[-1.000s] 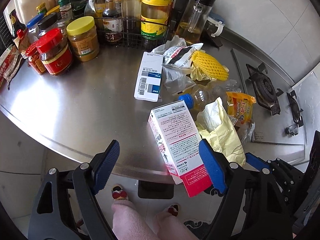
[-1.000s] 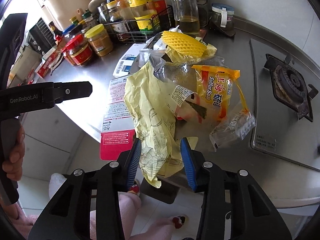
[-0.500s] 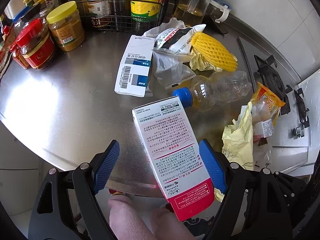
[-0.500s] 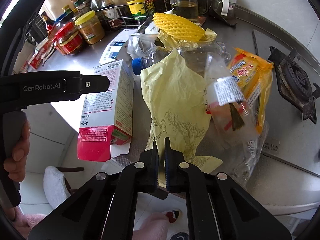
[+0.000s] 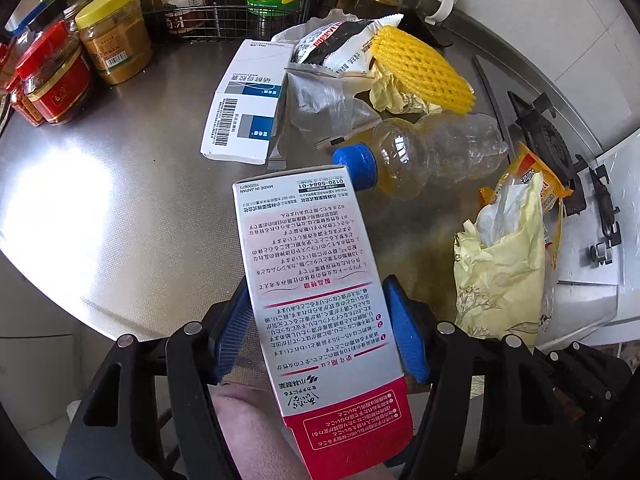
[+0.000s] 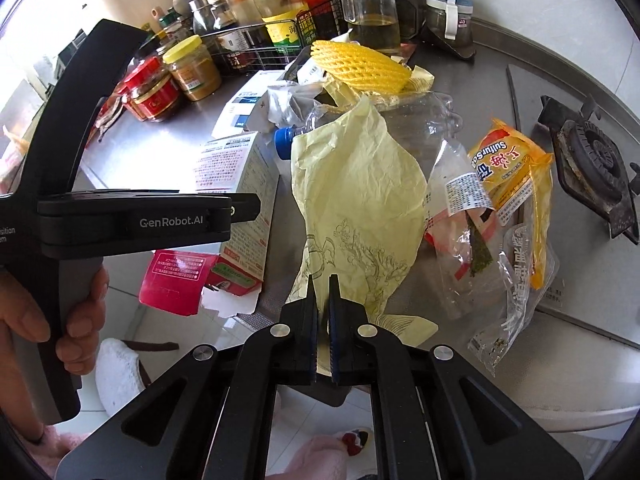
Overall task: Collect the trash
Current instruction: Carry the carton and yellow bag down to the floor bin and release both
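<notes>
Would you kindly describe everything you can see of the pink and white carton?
The carton is a tall cardboard box, white with dense printed text and a pink-red band at its near end. That end's flaps hang open and look torn. It lies tilted, its far end over the steel counter near the bottle's blue cap, its pink end jutting past the counter edge. The left gripper has just been closing; its blue pads appear to press the carton's sides.

The left black two-finger tool with blue pads [image 5: 318,328] points steeply down, its jaws having just been closing, pads against a carton's sides. The right black tool [image 6: 323,304] is clamped tight on thin paper.
</notes>
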Tool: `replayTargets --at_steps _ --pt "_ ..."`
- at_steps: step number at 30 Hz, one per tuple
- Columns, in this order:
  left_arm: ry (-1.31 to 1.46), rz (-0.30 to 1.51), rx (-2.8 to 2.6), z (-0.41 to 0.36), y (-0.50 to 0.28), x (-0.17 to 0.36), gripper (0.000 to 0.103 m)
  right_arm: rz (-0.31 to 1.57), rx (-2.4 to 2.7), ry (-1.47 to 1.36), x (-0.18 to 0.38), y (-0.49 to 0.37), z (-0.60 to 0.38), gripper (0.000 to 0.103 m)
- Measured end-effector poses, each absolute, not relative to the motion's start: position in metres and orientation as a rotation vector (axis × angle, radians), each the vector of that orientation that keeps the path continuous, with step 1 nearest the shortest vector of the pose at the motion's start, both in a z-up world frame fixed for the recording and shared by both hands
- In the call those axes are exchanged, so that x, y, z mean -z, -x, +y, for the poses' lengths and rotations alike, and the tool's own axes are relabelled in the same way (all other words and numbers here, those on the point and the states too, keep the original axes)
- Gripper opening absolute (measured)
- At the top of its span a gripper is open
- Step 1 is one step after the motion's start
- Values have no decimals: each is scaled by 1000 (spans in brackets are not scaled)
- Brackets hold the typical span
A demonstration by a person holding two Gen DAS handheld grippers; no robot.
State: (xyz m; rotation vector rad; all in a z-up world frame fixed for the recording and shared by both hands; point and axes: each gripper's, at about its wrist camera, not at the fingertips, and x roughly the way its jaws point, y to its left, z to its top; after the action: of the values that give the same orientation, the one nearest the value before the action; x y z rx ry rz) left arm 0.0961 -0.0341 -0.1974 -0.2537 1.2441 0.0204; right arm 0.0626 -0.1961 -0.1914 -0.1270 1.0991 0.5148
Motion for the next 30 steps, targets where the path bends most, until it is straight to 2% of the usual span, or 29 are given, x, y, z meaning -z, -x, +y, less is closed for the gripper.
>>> replayTargets --at_steps 13,19,25,30 --pt "218 1087 -6 -20 -22 131 58 950 -556 125 132 4 -201 6" --pt "194 1044 39 -19 31 120 58 929 -616 84 126 50 -215 6" --pt "142 1050 94 -29 79 137 58 1015 -684 62 160 85 -219 6" --pt "160 1132 115 -33 96 186 58 1182 -669 61 234 100 -220 6"
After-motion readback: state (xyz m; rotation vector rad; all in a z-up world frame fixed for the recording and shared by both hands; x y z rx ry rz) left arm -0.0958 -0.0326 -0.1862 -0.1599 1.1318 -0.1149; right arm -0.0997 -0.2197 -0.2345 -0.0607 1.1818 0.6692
